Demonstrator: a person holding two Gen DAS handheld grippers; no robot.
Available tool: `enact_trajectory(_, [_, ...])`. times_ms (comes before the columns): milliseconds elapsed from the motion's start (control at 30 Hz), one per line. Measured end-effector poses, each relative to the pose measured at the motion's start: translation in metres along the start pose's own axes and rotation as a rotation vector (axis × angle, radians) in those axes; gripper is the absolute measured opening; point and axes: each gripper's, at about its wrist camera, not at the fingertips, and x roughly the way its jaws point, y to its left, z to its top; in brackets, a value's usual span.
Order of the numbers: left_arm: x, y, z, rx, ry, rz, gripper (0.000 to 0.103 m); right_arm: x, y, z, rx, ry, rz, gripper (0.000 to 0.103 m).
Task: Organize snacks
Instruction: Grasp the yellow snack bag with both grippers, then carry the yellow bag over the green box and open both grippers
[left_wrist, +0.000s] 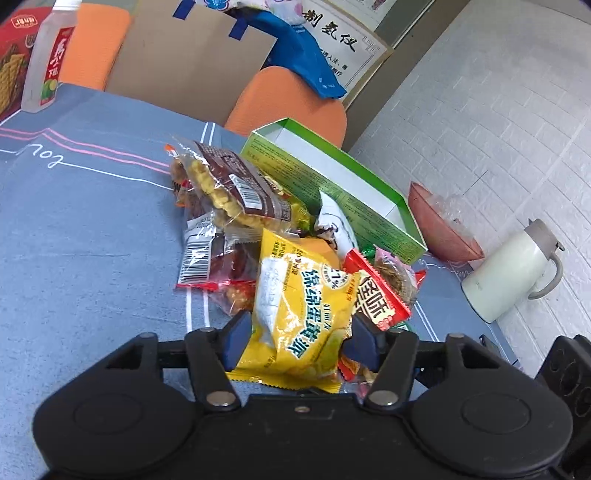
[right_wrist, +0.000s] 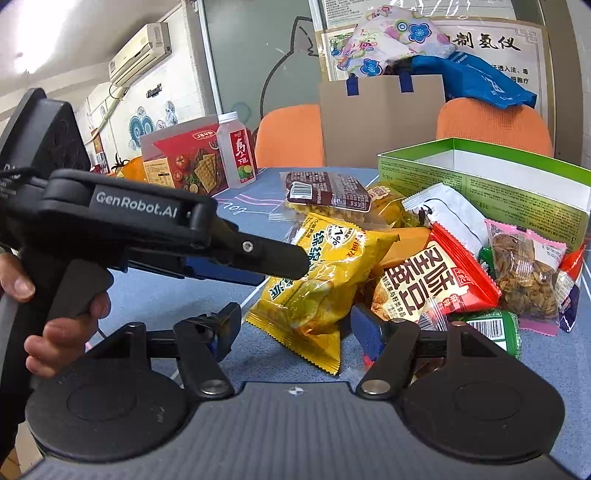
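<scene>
A heap of snack packets lies on the blue tablecloth (left_wrist: 92, 240) in front of an open, empty green box (left_wrist: 332, 177) (right_wrist: 480, 192). Nearest is a yellow packet (left_wrist: 303, 302) (right_wrist: 325, 280), leaning on the heap. My left gripper (left_wrist: 302, 336) (right_wrist: 291, 266) is open, its blue pads flanking the packet's lower half without squeezing it. My right gripper (right_wrist: 295, 325) is open too, low over the cloth, with the packet's bottom corner between its fingers. Beside it lie a red packet (left_wrist: 380, 295) (right_wrist: 436, 280), a brown-labelled one (left_wrist: 229, 184) (right_wrist: 328, 192) and a white one (right_wrist: 447, 210).
A drink bottle (left_wrist: 48, 62) (right_wrist: 236, 147) and a red cracker box (right_wrist: 188, 158) stand at the far left. A pink bowl (left_wrist: 443, 225) and a white jug (left_wrist: 513, 269) sit right of the box. Orange chairs (right_wrist: 288, 136) line the far edge. A hand (right_wrist: 66, 328) holds the left gripper.
</scene>
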Motion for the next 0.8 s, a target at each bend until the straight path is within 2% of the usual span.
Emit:
enact_trajectory(133, [0.005, 0.006, 0.0, -0.028, 0.009, -0.011, 0.103, 0.006, 0.002, 0.002, -0.022, 0.006, 0.011, 0.103])
enact_trajectory(400, [0.011, 0.014, -0.001, -0.05, 0.02, -0.048, 0.103, 0.017, 0.005, 0.002, -0.114, 0.049, -0.049, 0.103])
enact_trajectory(467, [0.015, 0.014, -0.003, -0.043, 0.03, -0.051, 0.099, 0.023, 0.007, 0.002, -0.142, 0.065, -0.047, 0.093])
enact_trajectory(500, [0.016, 0.013, -0.003, -0.039, 0.023, -0.049, 0.09, 0.025, 0.006, 0.003, -0.143, 0.071, -0.042, 0.081])
enact_trajectory(533, [0.015, 0.012, -0.004, -0.038, 0.015, -0.04, 0.085, 0.026, 0.005, 0.004, -0.136, 0.075, -0.034, 0.075])
enact_trajectory(633, [0.007, 0.003, -0.004, 0.002, -0.004, -0.038, 0.083, 0.023, 0.004, 0.004, -0.117, 0.063, -0.033, 0.067])
enact_trajectory(800, [-0.011, -0.021, 0.004, 0.061, -0.058, -0.059, 0.083, 0.001, 0.009, 0.009, -0.116, 0.0, -0.038, 0.065])
